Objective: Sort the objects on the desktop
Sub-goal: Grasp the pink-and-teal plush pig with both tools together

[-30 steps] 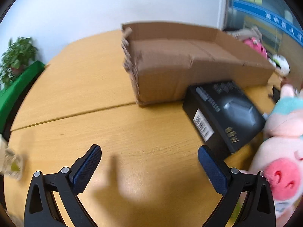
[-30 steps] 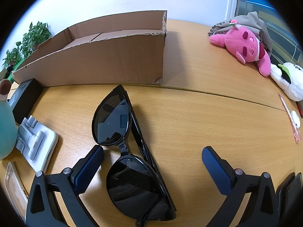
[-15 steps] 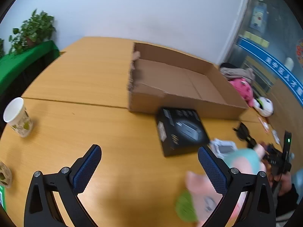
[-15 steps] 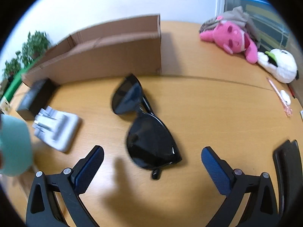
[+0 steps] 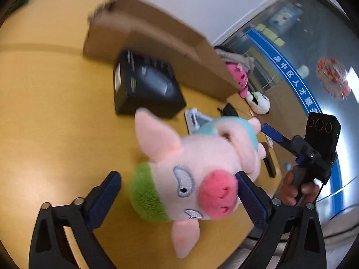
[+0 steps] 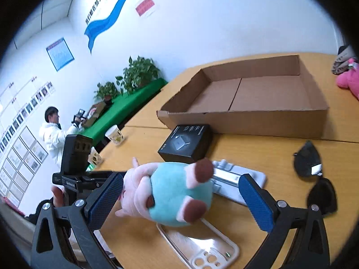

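A pink pig plush (image 5: 197, 157) with a teal body (image 6: 179, 192) lies on the wooden table (image 5: 44, 112), partly over a clear phone case (image 6: 202, 244). My left gripper (image 5: 179, 199) is open around the plush's head, its right finger close against the snout. From the opposite end, my right gripper (image 6: 180, 200) is open around the teal body, not pressing it. An empty cardboard box (image 6: 246, 116) stands behind. A black product box (image 6: 186, 143) sits in front of it. Black sunglasses (image 6: 314, 172) lie to the right.
A white phone stand (image 6: 237, 179) lies behind the plush. A pink plush (image 5: 237, 76) and a white plush (image 5: 260, 100) lie past the cardboard box (image 5: 157, 40). Paper cups (image 6: 115, 134) stand at the table's left edge. A person (image 6: 51, 132) stands far off by potted plants (image 6: 139, 71).
My left gripper has swung right from the bare table and black box onto the pig's head. My right gripper has left the sunglasses and turned left to the pig's body. Both stay open.
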Action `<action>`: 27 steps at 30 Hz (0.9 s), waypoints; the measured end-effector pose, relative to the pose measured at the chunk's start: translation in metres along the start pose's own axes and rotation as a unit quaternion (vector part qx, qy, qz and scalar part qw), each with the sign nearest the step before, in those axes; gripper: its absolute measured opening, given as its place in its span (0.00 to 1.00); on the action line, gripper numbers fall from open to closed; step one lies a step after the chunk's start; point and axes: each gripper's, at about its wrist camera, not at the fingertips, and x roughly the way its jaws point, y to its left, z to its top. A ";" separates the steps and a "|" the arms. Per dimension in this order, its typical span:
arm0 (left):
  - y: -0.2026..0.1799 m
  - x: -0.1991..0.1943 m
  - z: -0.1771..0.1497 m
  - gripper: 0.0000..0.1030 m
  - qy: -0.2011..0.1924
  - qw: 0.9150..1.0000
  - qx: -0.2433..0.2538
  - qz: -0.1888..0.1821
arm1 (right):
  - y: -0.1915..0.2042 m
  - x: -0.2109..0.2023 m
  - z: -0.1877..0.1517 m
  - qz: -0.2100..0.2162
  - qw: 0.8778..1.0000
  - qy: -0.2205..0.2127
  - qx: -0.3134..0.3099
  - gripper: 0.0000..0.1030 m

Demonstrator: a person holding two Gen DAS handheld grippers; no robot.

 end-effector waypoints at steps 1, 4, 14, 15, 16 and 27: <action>-0.001 0.003 0.000 0.95 0.003 1.000 -0.008 -0.015 | 0.000 0.007 0.002 -0.004 1.000 0.009 0.003 0.92; -0.005 0.008 0.002 0.89 0.000 1.000 -0.014 -0.023 | 0.002 0.028 0.003 -0.029 0.999 0.042 0.001 0.85; -0.012 0.015 0.009 0.82 0.002 0.999 -0.026 -0.033 | -0.011 0.049 -0.006 -0.042 0.995 0.087 0.013 0.56; -0.013 0.016 0.010 0.82 0.002 0.999 -0.026 -0.032 | -0.010 0.050 -0.006 -0.046 0.995 0.088 0.011 0.56; -0.014 0.016 0.012 0.82 0.002 0.999 -0.029 -0.030 | -0.009 0.051 -0.006 -0.050 0.995 0.090 0.009 0.54; -0.033 0.009 0.032 0.77 -0.026 0.999 -0.020 -0.012 | 0.004 0.042 0.006 -0.085 0.994 0.068 -0.028 0.44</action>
